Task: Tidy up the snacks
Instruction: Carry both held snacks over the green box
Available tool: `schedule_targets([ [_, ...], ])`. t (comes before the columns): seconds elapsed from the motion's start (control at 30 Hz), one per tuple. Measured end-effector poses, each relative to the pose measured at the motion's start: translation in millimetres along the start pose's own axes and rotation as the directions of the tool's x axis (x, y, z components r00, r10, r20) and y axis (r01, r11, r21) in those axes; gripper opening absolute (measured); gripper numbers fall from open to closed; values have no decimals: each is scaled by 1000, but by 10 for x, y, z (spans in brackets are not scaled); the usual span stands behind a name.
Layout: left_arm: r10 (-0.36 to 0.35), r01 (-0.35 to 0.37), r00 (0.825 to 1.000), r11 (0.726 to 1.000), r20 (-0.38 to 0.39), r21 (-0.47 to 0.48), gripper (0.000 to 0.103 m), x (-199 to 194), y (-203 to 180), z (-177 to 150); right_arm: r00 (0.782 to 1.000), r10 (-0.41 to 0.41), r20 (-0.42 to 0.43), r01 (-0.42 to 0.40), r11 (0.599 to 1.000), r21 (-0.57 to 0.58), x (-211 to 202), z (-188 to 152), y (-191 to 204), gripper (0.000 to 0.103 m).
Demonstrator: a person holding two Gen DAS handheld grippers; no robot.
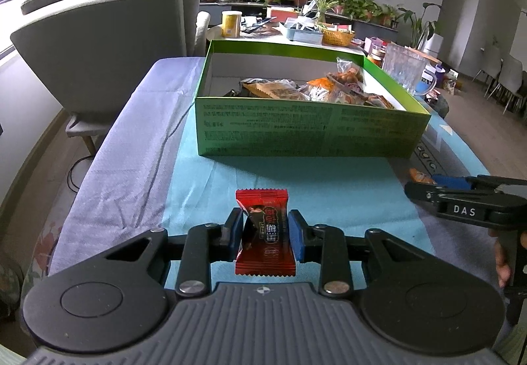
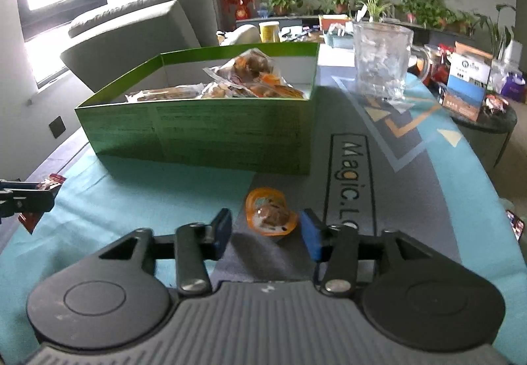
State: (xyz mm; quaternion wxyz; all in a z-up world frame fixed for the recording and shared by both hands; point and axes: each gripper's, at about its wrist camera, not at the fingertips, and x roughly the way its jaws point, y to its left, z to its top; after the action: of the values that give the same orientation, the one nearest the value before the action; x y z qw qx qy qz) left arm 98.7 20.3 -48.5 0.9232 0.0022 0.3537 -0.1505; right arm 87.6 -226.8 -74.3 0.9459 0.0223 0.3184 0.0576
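1. Two grippers, two snacks. Left gripper [image 1: 265, 230] pinches the red candy [image 1: 263, 230] across its middle, clear of the cloth, ready to carry.
2. Right gripper [image 2: 267, 230] stands wide around the orange snack [image 2: 270, 216] lying on the mat [image 2: 411, 187]; not gripped.
3. Green box [image 1: 309, 127] just beyond, open-topped, part-filled: likely drop point.

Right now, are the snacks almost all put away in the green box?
Nearly. The green box already holds a pile of snack packets. The left gripper has a red candy between its pads. An orange snack lies on the table between the right gripper's open fingers.
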Motion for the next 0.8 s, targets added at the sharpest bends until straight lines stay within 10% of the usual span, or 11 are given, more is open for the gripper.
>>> schedule_targets([
  [0.23, 0, 0, 1000, 1000, -6, -1, 28, 29, 0, 0, 1000, -11, 4, 11, 1000, 1, 21, 27, 11, 39],
  [0.8, -49, 44, 990, 998, 132, 43, 28, -201, -174, 372, 986, 25, 163, -19, 999, -41, -281, 411, 129, 38],
])
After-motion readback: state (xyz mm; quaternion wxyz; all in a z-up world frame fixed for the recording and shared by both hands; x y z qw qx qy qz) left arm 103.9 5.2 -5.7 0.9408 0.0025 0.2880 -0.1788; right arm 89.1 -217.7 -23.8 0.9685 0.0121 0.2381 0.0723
